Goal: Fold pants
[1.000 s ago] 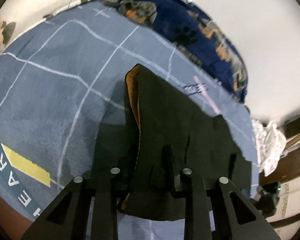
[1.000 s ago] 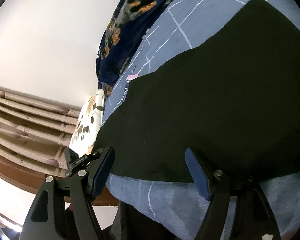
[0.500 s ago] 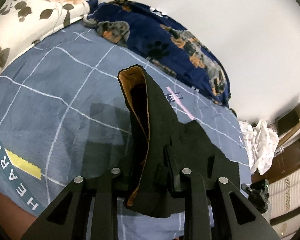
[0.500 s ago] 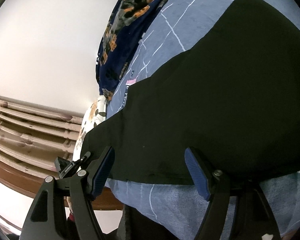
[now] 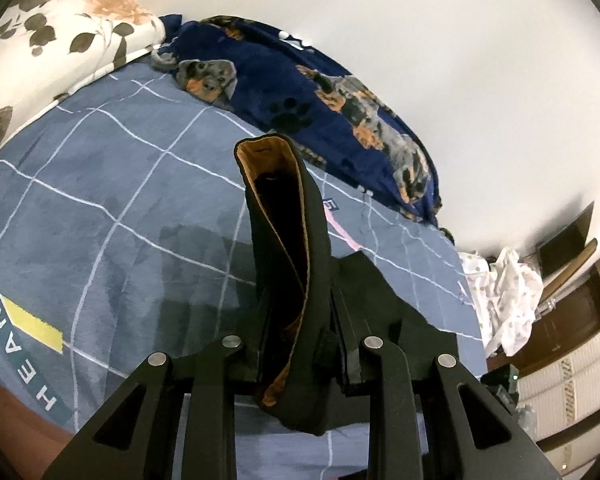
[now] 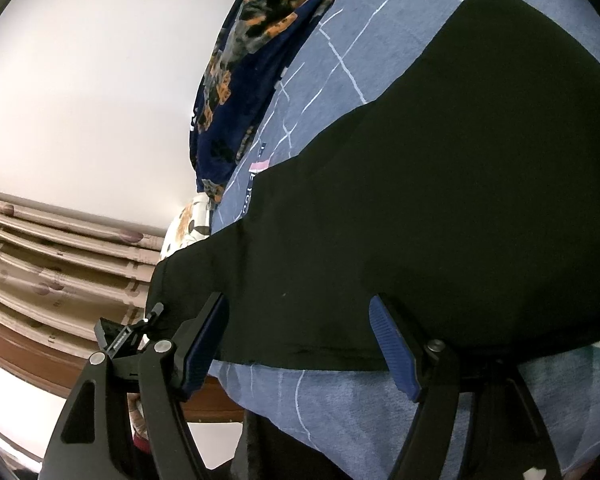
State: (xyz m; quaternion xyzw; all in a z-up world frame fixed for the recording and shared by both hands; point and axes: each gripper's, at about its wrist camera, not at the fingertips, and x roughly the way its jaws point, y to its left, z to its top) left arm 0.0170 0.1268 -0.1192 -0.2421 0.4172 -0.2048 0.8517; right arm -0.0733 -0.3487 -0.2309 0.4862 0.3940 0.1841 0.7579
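Lifted a good bit higher now, the left gripper [image 5: 296, 344] has pulled its end of the black pants [image 5: 288, 264] up off the blue checked bedspread [image 5: 100, 208], so the cloth stands up in a tall column with its tan lining [image 5: 260, 156] facing us. A second ago that same end was lower and spread wider, with more black fabric draped around the fingers. The jaws are pinched tight on a bunch of the fabric (you can see it squeezed between them and hanging out below).

Over on the other side, the right gripper [image 6: 300, 344] hasn't budged. Its blue pads [image 6: 392, 352] stand wide apart with nothing between them, hovering right at the near edge of the pants [image 6: 420, 208], which lie flat across the bedspread [image 6: 340, 392] there. That view looks much the same as before, except the far end of the pants has risen.

So my guess is the fold is just starting: one end is up in the air and ready to be carried over the part lying flat. The dog-print blanket [image 5: 340, 92] and floral pillow [image 5: 60, 36] sit well clear by the wall.
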